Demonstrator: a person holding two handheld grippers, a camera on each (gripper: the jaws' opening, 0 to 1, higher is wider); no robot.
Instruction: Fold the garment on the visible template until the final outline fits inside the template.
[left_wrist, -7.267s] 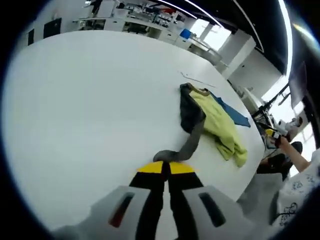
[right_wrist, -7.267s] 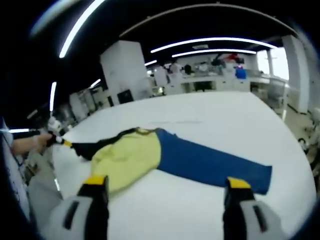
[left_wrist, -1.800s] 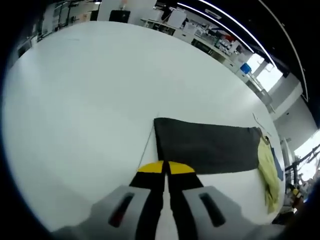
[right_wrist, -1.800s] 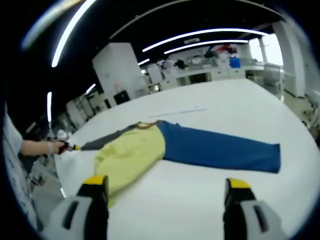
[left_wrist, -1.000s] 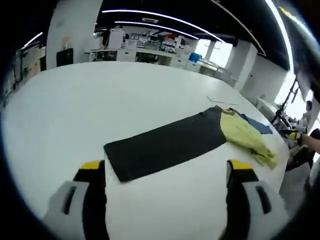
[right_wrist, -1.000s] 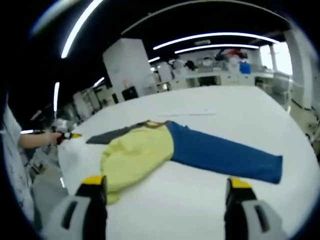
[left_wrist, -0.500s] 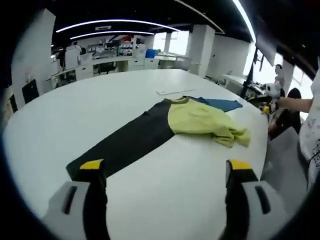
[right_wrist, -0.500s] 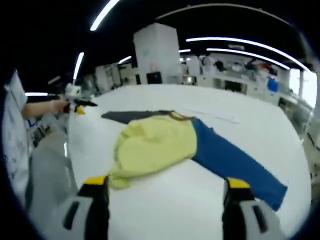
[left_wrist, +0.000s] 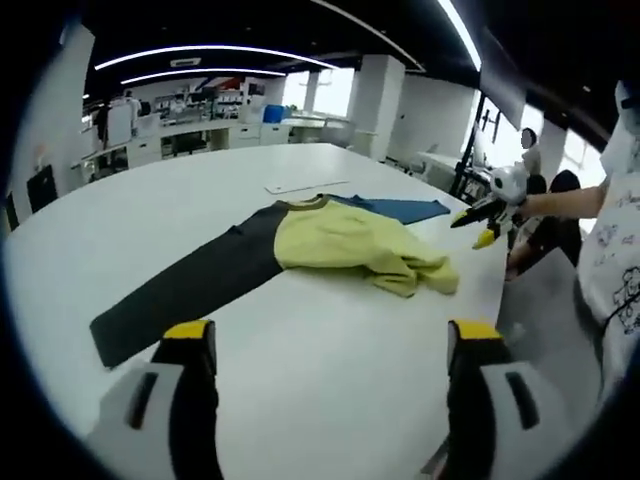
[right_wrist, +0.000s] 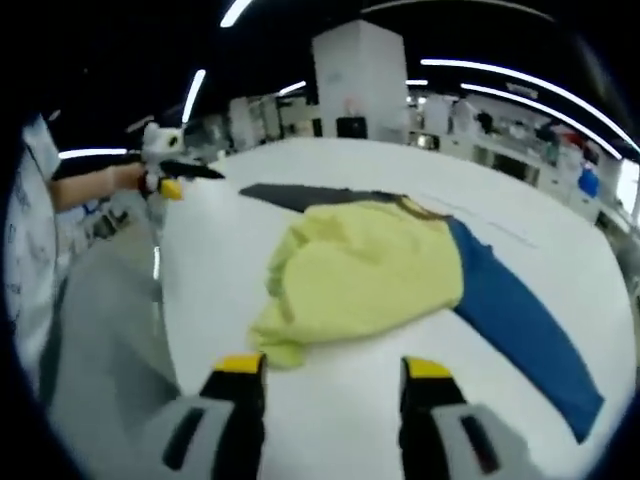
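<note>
My left hand-held gripper (left_wrist: 330, 345) stands with jaws spread and nothing between them. A second ago it had only just let go of the dark sleeve (left_wrist: 185, 283). It has since swung round, so that the sleeve now lies flat ahead and to its left, with the yellow body (left_wrist: 345, 243) straight ahead. My right hand-held gripper (right_wrist: 325, 375) is also empty, its jaws set narrower than half a second ago. It has closed in on the bunched yellow hem (right_wrist: 290, 340), which lies just ahead of its tips. The blue sleeve (right_wrist: 520, 320) runs out flat to its right. The long-sleeved shirt (right_wrist: 365, 275) lies spread on the white bench (left_wrist: 330, 400). A thin pale line (left_wrist: 305, 185) lies beyond the collar; I cannot tell whether it is the template. I judge both sleeves laid out, the rumpled hem next, and folding not begun.
</note>
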